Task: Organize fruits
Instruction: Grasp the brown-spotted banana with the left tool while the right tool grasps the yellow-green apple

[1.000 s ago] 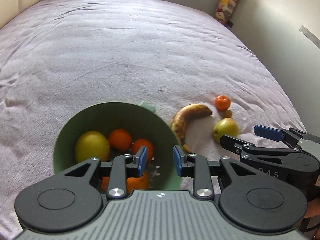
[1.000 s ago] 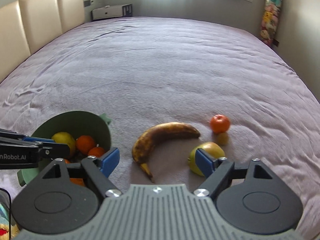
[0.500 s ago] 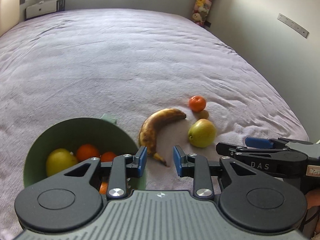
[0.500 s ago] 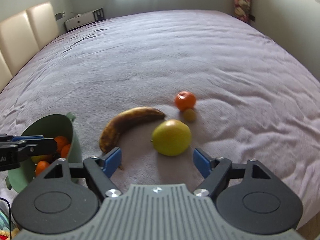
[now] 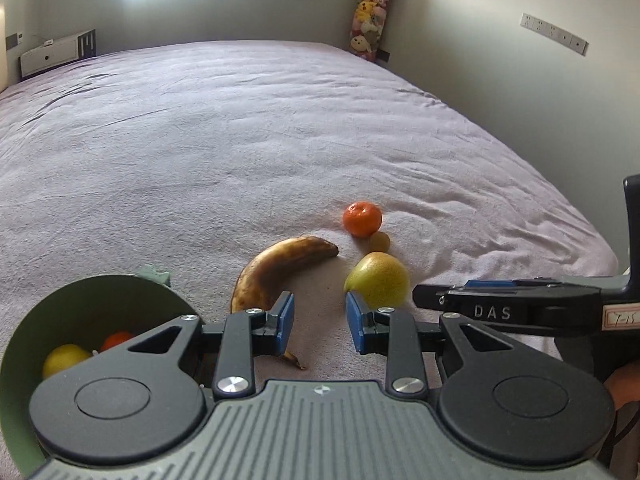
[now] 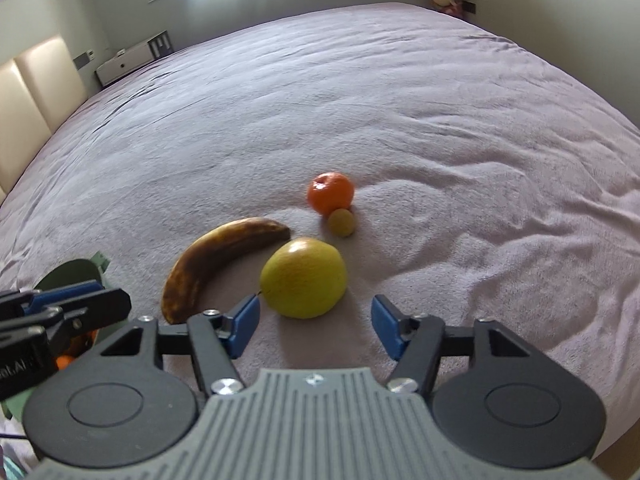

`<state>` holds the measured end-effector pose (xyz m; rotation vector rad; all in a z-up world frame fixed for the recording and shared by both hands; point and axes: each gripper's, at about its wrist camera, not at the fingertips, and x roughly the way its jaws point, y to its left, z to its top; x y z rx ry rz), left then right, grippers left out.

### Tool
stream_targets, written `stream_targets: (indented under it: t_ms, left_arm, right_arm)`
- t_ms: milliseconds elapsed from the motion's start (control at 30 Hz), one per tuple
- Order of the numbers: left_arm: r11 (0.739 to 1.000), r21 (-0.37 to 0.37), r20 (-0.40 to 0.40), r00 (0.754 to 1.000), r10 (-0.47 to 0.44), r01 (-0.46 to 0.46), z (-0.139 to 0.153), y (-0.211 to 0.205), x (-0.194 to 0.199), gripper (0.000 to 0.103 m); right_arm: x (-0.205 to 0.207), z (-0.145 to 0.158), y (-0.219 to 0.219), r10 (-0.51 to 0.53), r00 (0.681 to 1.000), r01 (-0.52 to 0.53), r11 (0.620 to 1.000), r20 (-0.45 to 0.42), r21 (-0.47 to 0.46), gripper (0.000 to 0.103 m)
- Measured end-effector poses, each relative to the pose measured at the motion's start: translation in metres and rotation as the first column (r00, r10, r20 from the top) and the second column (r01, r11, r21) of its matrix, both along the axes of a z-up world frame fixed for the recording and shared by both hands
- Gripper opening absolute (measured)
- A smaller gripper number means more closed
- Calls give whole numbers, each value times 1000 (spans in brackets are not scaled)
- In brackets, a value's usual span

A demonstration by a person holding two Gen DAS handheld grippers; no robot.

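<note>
On the bed lie a browned banana [image 5: 276,272] [image 6: 218,258], a yellow-green apple [image 5: 380,280] [image 6: 304,278], an orange tangerine [image 5: 362,219] [image 6: 331,193] and a small brownish fruit [image 5: 379,241] [image 6: 341,222]. A green bowl [image 5: 100,300] [image 6: 68,276] at the lower left holds a yellow fruit [image 5: 64,360] and several tangerines [image 5: 116,340]. My right gripper [image 6: 316,326] is open and empty, its jaws just short of the apple on either side. My left gripper [image 5: 320,326] is partly open and empty, above the banana's stem end beside the bowl.
The purple bedspread [image 5: 240,140] stretches far ahead; its right edge drops off near the wall [image 5: 500,60]. A padded headboard [image 6: 36,96] stands at the left. A white cabinet [image 5: 52,54] and a column of plush toys [image 5: 368,12] stand at the far wall.
Both grippers have tilted up and moved right and forward. The right gripper has closed in on the apple, which now sits centred just ahead of its jaws. The bowl has slid toward the left edge of both views.
</note>
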<state>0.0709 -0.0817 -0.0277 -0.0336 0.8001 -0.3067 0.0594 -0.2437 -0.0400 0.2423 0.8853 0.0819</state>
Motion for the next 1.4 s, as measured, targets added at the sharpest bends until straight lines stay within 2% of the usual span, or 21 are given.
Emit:
stream_targets:
  t_ms: [133,433,500,567,667,833,1033,1167,1233,1400]
  left_arm:
    - [1000,27,-9,1000,-5,5,-10,-3,7,34]
    - [998,39,-15,999,-44,45,-28,-12,20,34]
    - [997,65,-16,999,-29,29,-31,-13,22,34]
    - [996,91,-13,1000,-8,10,-33,-13,27,34]
    - [993,116,-32,999,7,-3,-34,-12,37,35]
    - [992,128,-81,997,17,-7,-41,-9,58,42]
    - [985,170,-156,986,53,-26,-59,-8,79,58]
    - [980,184,-176,979,105,-72,-64,-8,91,64]
    - [979,188,-167,980,113,-81,-65,-8,97,66]
    - [985,156,-211,971,109,-77,-76,-5,111,66]
  right_arm:
    - [9,-9,-5,-26,1000,26,999,-5,25,53]
    - [22,-26,-12,-56,998,54,992,7,114,53]
    - [24,-28,-12,-58,998,56,988,10,141,55]
    - [27,-31,-11,-65,998,63,984,8,165,63]
    - [31,-36,-12,-84,996,83,973,-6,215,66]
    - [41,-49,-15,-133,988,151,944,-80,292,67]
    - [47,-63,-21,-179,973,220,907,-145,359,71]
    - [51,-69,-19,-187,967,241,886,-171,396,71]
    - [54,-72,-17,-187,964,250,878,-188,409,71]
    - [58,-78,-16,-203,958,274,860,-204,431,72]
